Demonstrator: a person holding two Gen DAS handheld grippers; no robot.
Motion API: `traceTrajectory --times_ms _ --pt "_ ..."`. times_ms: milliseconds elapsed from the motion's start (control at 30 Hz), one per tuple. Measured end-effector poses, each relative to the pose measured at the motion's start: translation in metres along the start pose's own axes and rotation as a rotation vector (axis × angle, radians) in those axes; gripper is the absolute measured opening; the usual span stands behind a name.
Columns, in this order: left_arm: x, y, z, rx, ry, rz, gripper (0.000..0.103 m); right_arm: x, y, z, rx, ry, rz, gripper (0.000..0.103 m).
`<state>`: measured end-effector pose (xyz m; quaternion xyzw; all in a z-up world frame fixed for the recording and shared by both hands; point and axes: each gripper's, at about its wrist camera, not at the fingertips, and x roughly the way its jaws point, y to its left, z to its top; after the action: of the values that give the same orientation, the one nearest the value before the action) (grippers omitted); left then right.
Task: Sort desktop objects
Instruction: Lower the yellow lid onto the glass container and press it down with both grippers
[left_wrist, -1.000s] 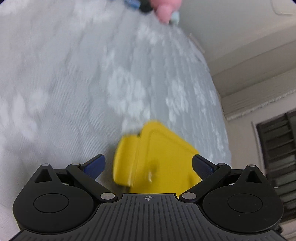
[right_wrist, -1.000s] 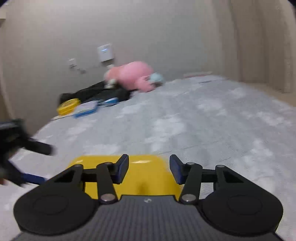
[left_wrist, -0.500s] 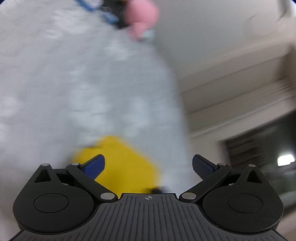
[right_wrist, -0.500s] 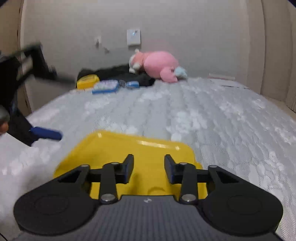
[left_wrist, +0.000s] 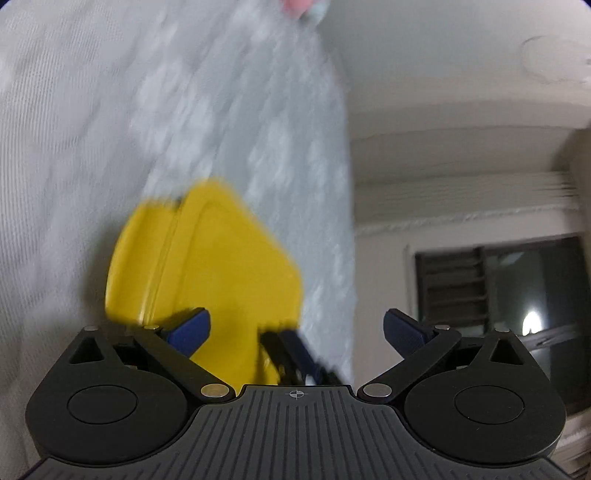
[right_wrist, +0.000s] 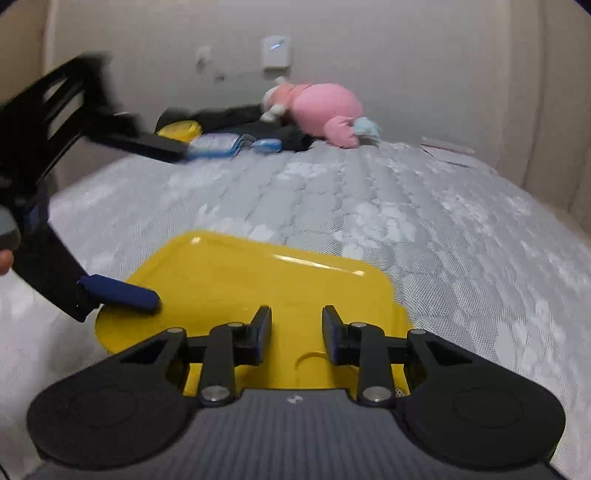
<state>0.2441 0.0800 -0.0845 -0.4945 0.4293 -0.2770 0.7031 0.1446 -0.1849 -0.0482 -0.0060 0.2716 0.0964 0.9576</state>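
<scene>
Yellow tray lay flat on the grey patterned mattress, directly ahead of both grippers. The right gripper hovered low over the tray's near edge, its fingers somewhat apart and holding nothing. The left gripper, fingers spread wide and empty, reached in from the tray's left side, one blue pad over its corner. The step in hand was judged to be positioning the tray as the sorting receptacle; the next move would call for fetching items from the far end. Counted there: one pink plush toy, one round yellow container, two blue-edged packets, one dark cloth.
</scene>
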Motion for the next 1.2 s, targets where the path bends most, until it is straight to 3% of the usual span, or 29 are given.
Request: traceTrajectory --times_ms 100,300,433,567,667,733,833,933,1200 --pt "-0.007 -0.001 0.004 0.025 -0.027 -0.002 0.102 0.0 -0.016 0.003 0.091 -0.006 -0.023 0.051" --pt "0.018 0.017 0.0 -0.038 0.064 0.013 0.102 0.009 -0.028 0.003 0.15 0.039 -0.05 0.05" --pt "0.021 0.014 -0.003 -0.009 0.072 0.028 0.102 0.013 -0.027 0.0 0.128 0.041 -0.062 0.055" --pt "0.016 0.006 -0.005 0.01 0.054 0.025 0.102 0.004 -0.023 0.002 0.102 0.018 -0.092 0.049" --pt "0.008 -0.006 -0.002 0.088 -0.01 0.056 0.102 -0.002 -0.002 0.013 -0.018 -0.058 -0.111 0.046" --pt "0.007 -0.007 -0.002 0.116 -0.017 0.105 0.102 0.005 0.009 0.017 -0.039 -0.032 -0.06 0.041" --pt "0.012 0.0 -0.003 0.077 0.01 0.064 0.102 0.022 0.014 0.013 -0.021 0.044 0.002 0.04" --pt "0.017 0.0 -0.003 0.085 0.018 0.059 0.102 0.024 0.022 0.01 -0.098 0.04 -0.013 0.04" --pt "0.015 0.002 -0.007 0.052 0.029 0.044 0.102 0.025 0.026 0.006 -0.122 0.028 -0.021 0.041"
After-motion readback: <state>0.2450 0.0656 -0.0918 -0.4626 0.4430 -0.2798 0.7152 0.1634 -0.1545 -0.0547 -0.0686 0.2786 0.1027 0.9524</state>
